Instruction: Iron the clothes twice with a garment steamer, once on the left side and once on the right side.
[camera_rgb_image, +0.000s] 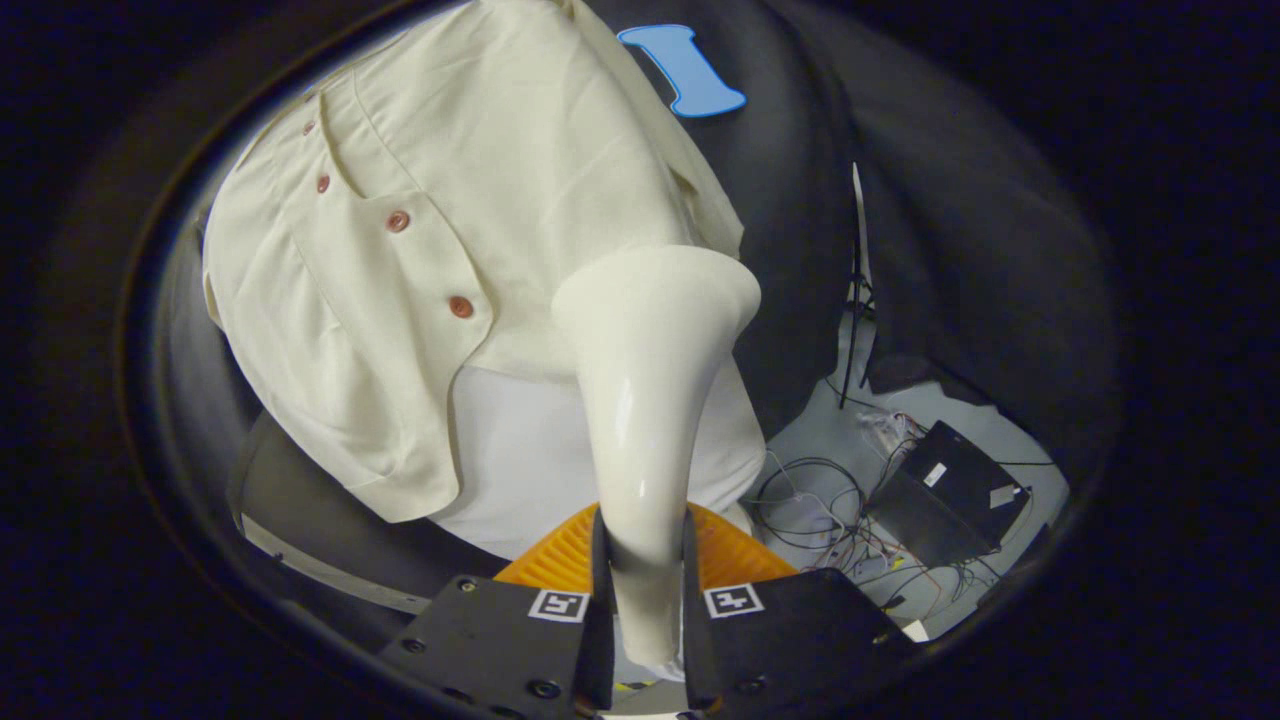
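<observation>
My gripper (645, 545) is shut on the white garment steamer (648, 400), both fingers pressing its glossy handle from either side. The steamer's flared head points at the cream shirt (480, 200), which hangs on a white mannequin torso (520, 450) just beyond the fingers. The head sits over the shirt's lower hem, to the right of the placket with its red-brown buttons (460, 307). Whether the head touches the cloth, I cannot tell. The shirt's front flap curves down to the left of the steamer.
An orange ribbed object (560, 555) lies just behind the fingers, below the torso. To the right, on the pale floor, are a black box (950, 495) and tangled cables (810, 500). A thin stand (858, 290) rises by the dark cloth wall.
</observation>
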